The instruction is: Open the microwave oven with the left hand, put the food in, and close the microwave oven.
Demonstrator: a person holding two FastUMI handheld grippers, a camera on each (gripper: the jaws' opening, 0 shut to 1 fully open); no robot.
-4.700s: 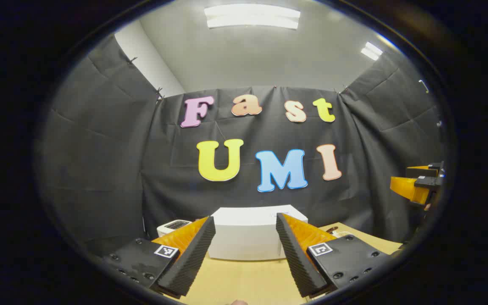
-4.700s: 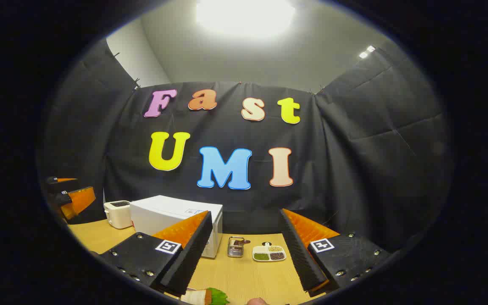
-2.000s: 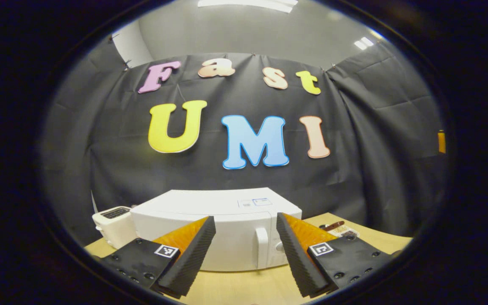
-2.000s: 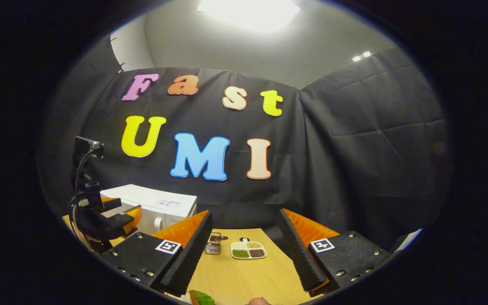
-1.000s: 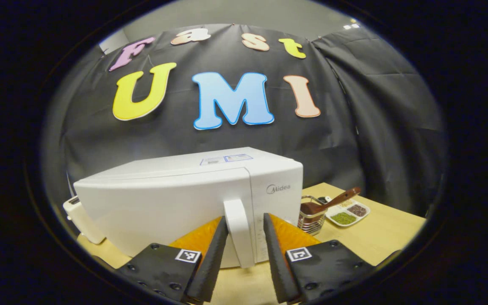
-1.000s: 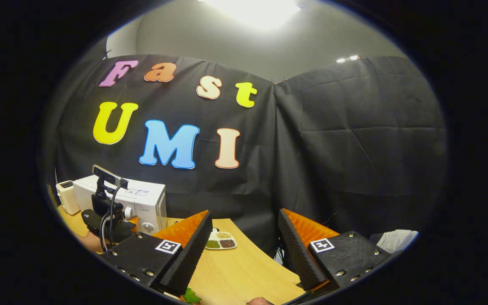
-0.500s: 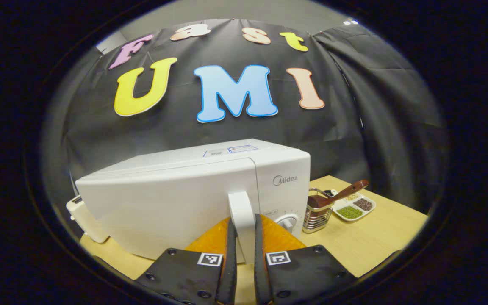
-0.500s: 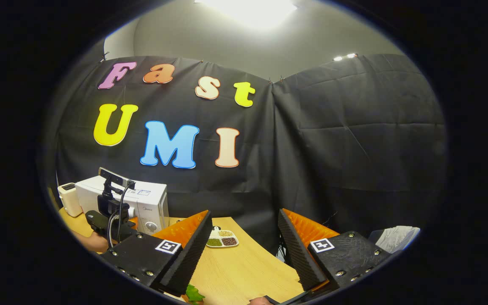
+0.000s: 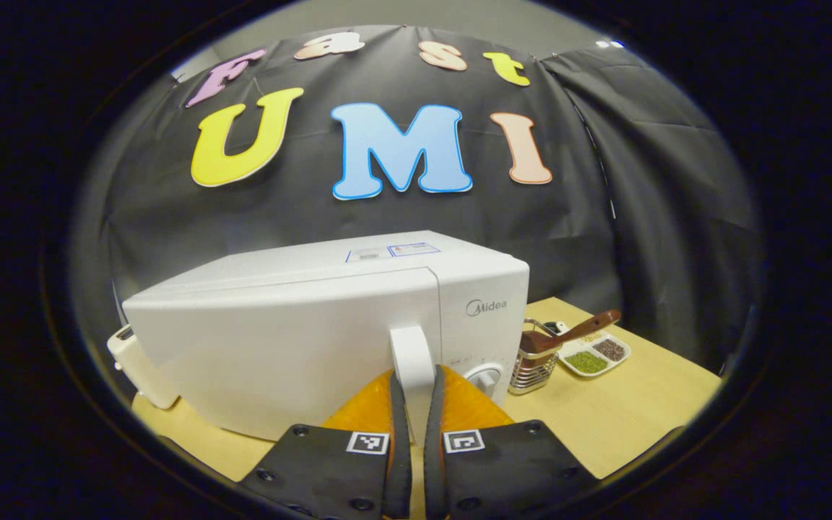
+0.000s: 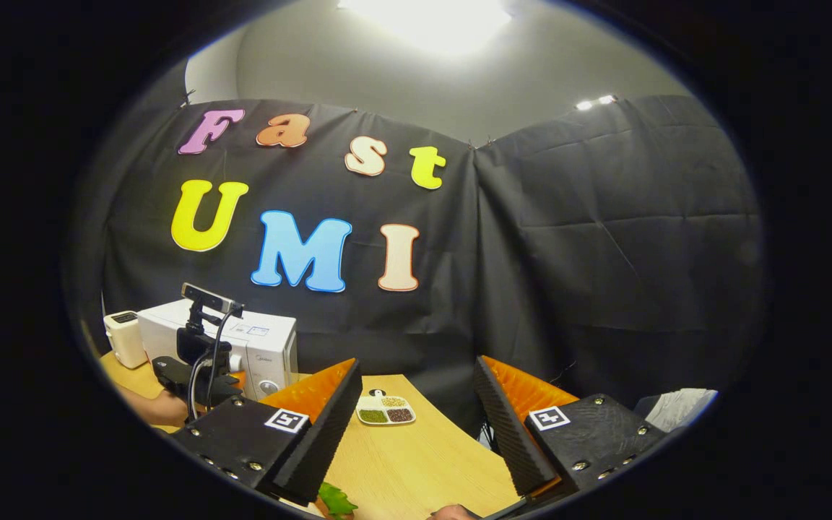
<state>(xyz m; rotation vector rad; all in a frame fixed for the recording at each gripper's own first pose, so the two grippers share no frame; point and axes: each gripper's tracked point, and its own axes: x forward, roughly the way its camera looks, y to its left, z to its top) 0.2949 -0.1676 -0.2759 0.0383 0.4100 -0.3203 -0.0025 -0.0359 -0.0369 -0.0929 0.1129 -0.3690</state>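
light wooden table (image 9: 625, 412) | bearing: white box-shaped microwave oven (image 9: 300, 325), cream toaster (image 9: 138, 365) far left, wire basket (image 9: 531, 368), white divided dish (image 9: 593, 355) right

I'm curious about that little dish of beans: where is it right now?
In the left gripper view, the dish sits on the table, right of the microwave, just beyond the wire cup.
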